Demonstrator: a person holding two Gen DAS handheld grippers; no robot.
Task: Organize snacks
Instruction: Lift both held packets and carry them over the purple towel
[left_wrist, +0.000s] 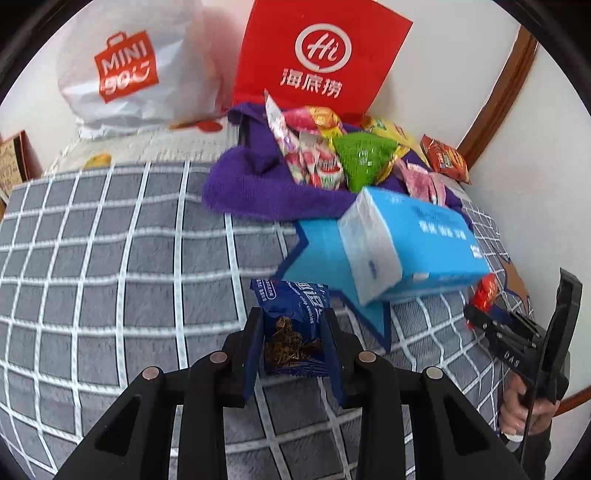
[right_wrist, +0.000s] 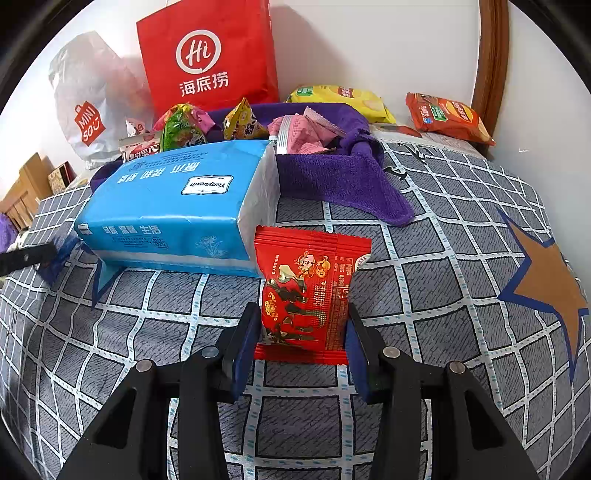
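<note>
My left gripper (left_wrist: 293, 332) is shut on a dark blue chocolate chip cookie packet (left_wrist: 291, 328), held over the grey checked bedcover. My right gripper (right_wrist: 301, 328) is shut on a red snack packet (right_wrist: 308, 291), also held above the cover; that gripper (left_wrist: 480, 310) and its red packet (left_wrist: 485, 291) show at the right of the left wrist view. A pile of snack packets (left_wrist: 332, 147) lies on a purple towel (left_wrist: 243, 181) near the wall; the towel also shows in the right wrist view (right_wrist: 332, 177), with packets (right_wrist: 184, 129) on it.
A blue tissue pack (left_wrist: 413, 240) lies between the grippers and the towel, seen also in the right wrist view (right_wrist: 173, 206). A red paper bag (left_wrist: 317, 55) and a white Miniso bag (left_wrist: 125, 70) stand against the wall. Orange (right_wrist: 447, 116) and yellow (right_wrist: 340, 98) chip bags lie at the far right.
</note>
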